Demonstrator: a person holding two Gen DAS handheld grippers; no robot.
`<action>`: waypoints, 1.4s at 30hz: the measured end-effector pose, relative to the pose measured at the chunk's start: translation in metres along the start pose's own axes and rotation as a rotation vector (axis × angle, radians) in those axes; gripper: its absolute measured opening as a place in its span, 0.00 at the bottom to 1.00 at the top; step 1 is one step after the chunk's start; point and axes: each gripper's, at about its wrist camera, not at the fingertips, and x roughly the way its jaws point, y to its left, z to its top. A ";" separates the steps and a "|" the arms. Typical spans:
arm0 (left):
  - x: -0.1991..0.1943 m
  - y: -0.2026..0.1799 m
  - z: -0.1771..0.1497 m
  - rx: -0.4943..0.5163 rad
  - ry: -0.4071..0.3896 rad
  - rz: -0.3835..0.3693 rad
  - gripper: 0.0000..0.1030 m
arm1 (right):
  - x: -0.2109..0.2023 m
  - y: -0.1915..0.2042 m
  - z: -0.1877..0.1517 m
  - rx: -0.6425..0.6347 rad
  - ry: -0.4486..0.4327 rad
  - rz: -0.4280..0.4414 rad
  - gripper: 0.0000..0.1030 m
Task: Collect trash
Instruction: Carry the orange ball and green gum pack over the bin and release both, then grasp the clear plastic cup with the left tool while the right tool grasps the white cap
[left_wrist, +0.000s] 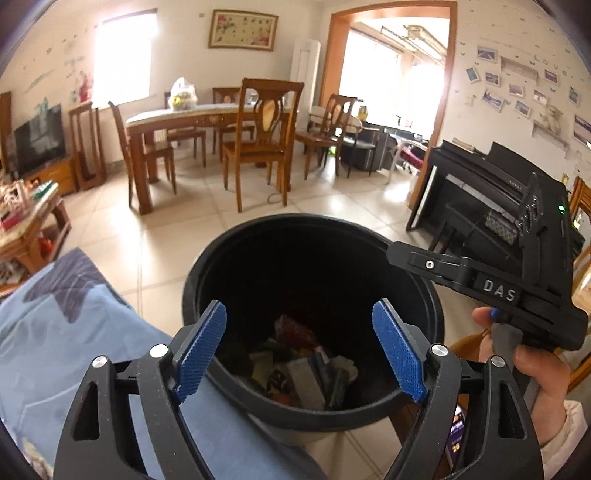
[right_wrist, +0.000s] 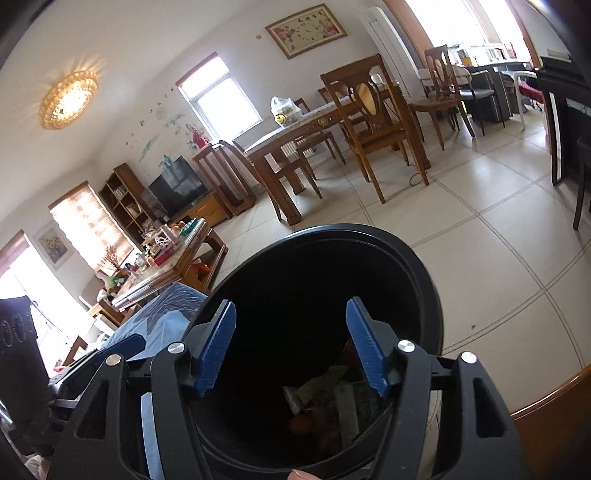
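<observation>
Both jaws are wide open and hold nothing. Left gripper (left_wrist: 299, 347) and right gripper (right_wrist: 291, 347) hang over the black bin (left_wrist: 369, 236). Trash (left_wrist: 303, 365) lies at the bottom of it. A blue cloth (left_wrist: 74, 332) is just beside the bin, on the tiled floor (left_wrist: 184, 236).

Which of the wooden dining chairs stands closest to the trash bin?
The chair on the near side of the dining table, its heart-cutout back facing the bin. The others sit beside or behind the table.

Bright window (left_wrist: 122, 59) glare, dim bin interior, fisheye-bent edges.
</observation>
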 end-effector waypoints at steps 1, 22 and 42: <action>-0.006 0.002 -0.001 -0.002 -0.006 -0.001 0.82 | 0.000 0.004 0.000 -0.006 0.002 0.002 0.61; -0.170 0.249 -0.109 -0.431 0.040 0.324 0.77 | 0.059 0.176 -0.077 -0.336 0.278 0.218 0.64; -0.147 0.308 -0.129 -0.375 0.169 0.341 0.41 | 0.087 0.349 -0.189 -0.854 0.512 0.314 0.63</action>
